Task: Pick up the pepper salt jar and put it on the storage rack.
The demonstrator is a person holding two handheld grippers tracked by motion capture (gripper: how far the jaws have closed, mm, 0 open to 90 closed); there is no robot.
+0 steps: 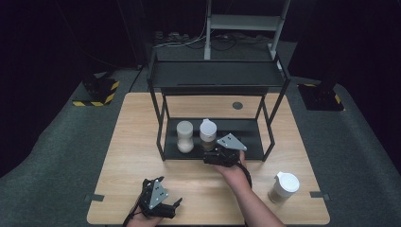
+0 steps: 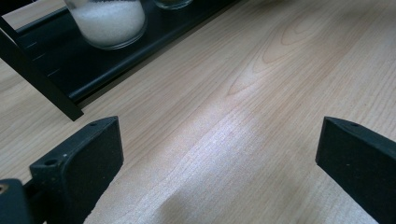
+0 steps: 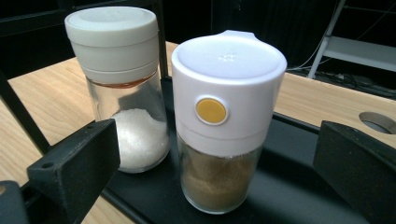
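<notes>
Our right gripper (image 1: 218, 153) hangs spread wide at the black rack's (image 1: 255, 137) lower shelf, facing two jars.
Its jaws flank, without touching, the brown-filled jar (image 3: 223, 126); the white-filled jar (image 3: 122, 84) stands just beside it. Our left gripper (image 2: 215, 158), also spread, hovers above bare table (image 2: 261, 93). A third jar (image 1: 283, 187) stands well apart.

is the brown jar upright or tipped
Upright: the brown jar stands on its base on the shelf, cap on top.

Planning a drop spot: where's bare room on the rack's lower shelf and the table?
Free: lower shelf right of the brown-filled shaker; table left of the rack. Crowded: shelf's left half, white-filled jar beside that shaker, right hand-held gripper in front.
</notes>
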